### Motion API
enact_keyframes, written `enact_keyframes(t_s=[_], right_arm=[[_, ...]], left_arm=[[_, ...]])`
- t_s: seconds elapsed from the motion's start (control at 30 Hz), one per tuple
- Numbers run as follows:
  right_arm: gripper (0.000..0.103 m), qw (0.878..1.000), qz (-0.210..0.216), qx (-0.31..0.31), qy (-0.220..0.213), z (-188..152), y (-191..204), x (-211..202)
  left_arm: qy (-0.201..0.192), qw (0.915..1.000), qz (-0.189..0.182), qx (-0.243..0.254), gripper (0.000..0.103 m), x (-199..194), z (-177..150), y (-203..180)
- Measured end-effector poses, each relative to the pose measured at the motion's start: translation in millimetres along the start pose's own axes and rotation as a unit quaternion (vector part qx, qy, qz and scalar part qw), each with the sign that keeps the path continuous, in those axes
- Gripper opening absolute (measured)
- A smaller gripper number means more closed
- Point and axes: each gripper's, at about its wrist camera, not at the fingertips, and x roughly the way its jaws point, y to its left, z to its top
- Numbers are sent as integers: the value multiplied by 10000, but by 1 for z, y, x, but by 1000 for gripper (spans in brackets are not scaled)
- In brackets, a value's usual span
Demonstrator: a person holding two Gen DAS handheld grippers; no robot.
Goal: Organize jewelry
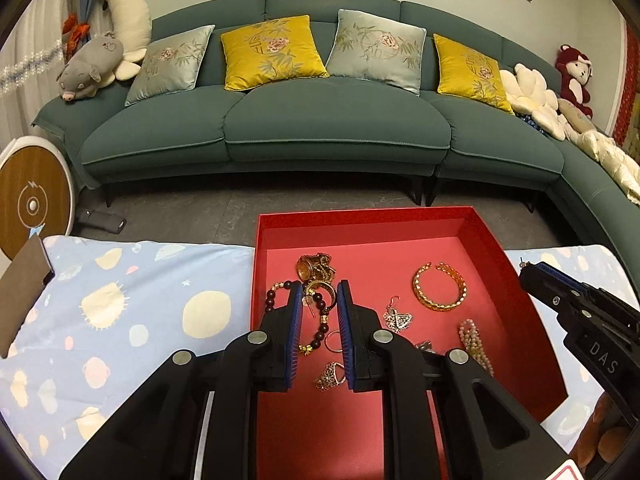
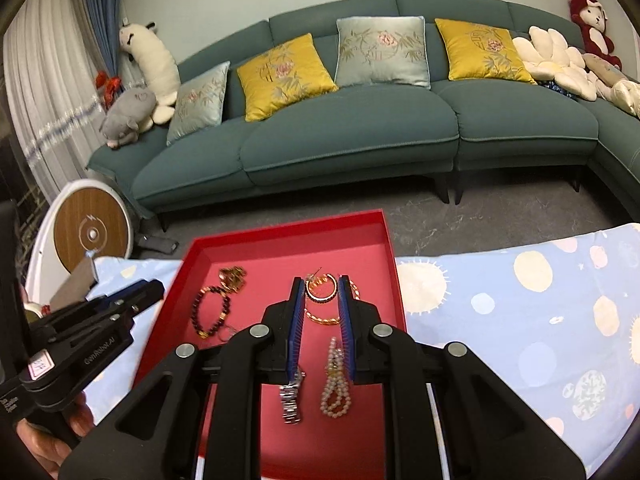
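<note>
A red tray (image 1: pixel 516 272) on a patterned blue cloth holds jewelry: a gold bangle (image 1: pixel 439 287), a dark bead bracelet (image 1: pixel 320 320), a gold watch (image 1: pixel 314 268), a pearl bracelet (image 1: pixel 474 342), a silver earring (image 1: pixel 396 318) and rings. My left gripper (image 1: pixel 319 292) hovers over the bead bracelet and a gold hoop earring (image 1: pixel 320 288), jaws partly apart, holding nothing. My right gripper (image 2: pixel 320 286) holds a gold hoop earring (image 2: pixel 321 289) between its jaws above the bangle (image 2: pixel 322 318). The pearl bracelet (image 2: pixel 336 386) and a silver watch (image 2: pixel 291 398) lie below it.
The cloth (image 1: pixel 120 320) covers the table on both sides of the tray. A brown card (image 1: pixel 20 292) lies at the cloth's left edge. A green sofa (image 1: pixel 280 128) with cushions stands beyond the floor gap. A round white device (image 2: pixel 90 236) leans at the left.
</note>
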Motion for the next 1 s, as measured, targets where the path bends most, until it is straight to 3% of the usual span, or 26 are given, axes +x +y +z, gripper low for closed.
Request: enact_keyframes(t_s=[0.7,0.77,0.9,1.0], right_arm=[[17,9999,-12,2,118,-9,-1,24],[17,9999,-14,0,112,-8,-1,25],[29,10000,-39,10,7,-7,1,21],[33,10000,-29,21,-69,-5,2,16]], left_arm=[[183,9998,-27,-16,16,22,-6,-12],[189,9998,3,-24,20,22,-6,-12],[127,9998,120,-113,55,20,-5,-12],[11,9999,106,-134,55,14,-3,-12]])
